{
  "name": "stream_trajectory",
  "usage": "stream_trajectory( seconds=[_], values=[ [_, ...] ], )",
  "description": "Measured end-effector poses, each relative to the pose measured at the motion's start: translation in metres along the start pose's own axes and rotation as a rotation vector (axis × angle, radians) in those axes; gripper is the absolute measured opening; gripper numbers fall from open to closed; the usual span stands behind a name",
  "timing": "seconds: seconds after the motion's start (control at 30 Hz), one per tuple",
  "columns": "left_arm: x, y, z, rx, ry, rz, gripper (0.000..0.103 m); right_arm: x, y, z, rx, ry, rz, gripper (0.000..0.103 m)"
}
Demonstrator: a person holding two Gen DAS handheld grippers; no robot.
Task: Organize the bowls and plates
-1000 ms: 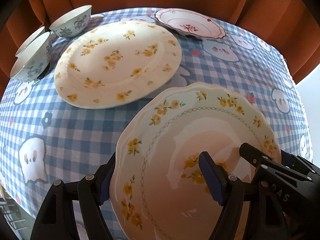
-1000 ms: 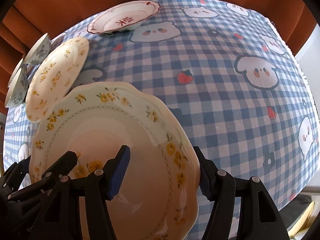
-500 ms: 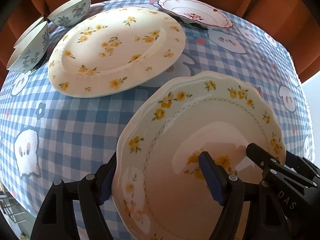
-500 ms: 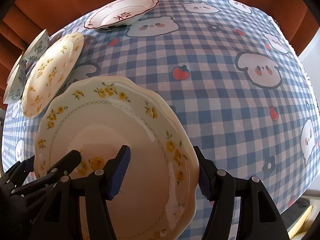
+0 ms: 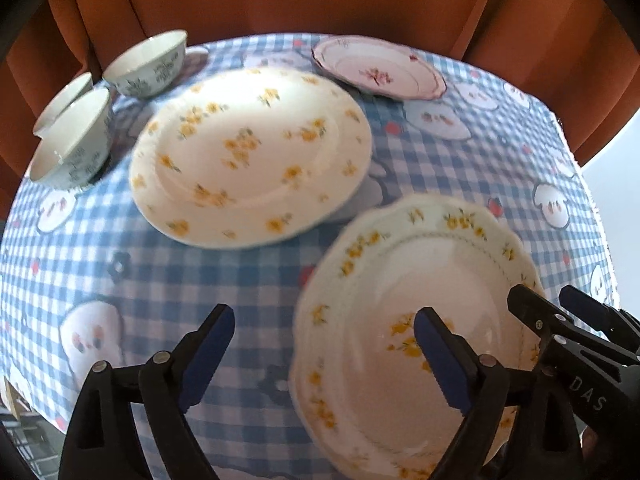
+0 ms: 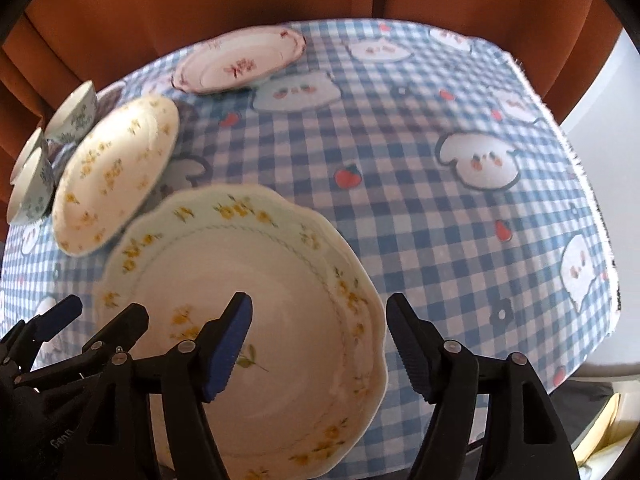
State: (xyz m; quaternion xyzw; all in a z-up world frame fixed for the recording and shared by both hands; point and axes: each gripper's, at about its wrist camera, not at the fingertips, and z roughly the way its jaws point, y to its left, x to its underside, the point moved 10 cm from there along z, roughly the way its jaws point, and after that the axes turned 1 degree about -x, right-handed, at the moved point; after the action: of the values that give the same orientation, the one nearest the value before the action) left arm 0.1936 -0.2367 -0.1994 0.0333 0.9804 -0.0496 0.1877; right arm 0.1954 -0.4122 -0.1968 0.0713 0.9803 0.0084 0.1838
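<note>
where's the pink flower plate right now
The pink flower plate lies at the table's far edge near the orange curtain, just beyond the large yellow-flowered plate, upper right in the left wrist view.

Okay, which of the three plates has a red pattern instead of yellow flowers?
The small scalloped plate at the far edge of the table, with a red rim and red centre motif. The large flat plate and the scalloped deep plate both carry yellow flowers.
</note>
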Motion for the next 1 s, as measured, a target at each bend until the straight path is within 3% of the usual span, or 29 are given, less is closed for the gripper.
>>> stream_trajectory(
  seconds=[0.47,0.67,1.0],
  values=[
    [-0.048,0.067,-0.027,-0.04,-0.096,0.027,0.095,-0.038,0.082,-0.028,-0.016,-0.127,-0.047,0.075],
    [-0.079,0.092,-0.022,-0.061,-0.124,0.017,0.095,-0.067,0.108,-0.02,-0.036,-0.129,-0.046,0.075],
    [-0.118,0.116,0.013,-0.103,-0.101,-0.05,0.089,-0.114,0.131,0.023,-0.073,-0.087,-0.063,0.075]
  ],
)
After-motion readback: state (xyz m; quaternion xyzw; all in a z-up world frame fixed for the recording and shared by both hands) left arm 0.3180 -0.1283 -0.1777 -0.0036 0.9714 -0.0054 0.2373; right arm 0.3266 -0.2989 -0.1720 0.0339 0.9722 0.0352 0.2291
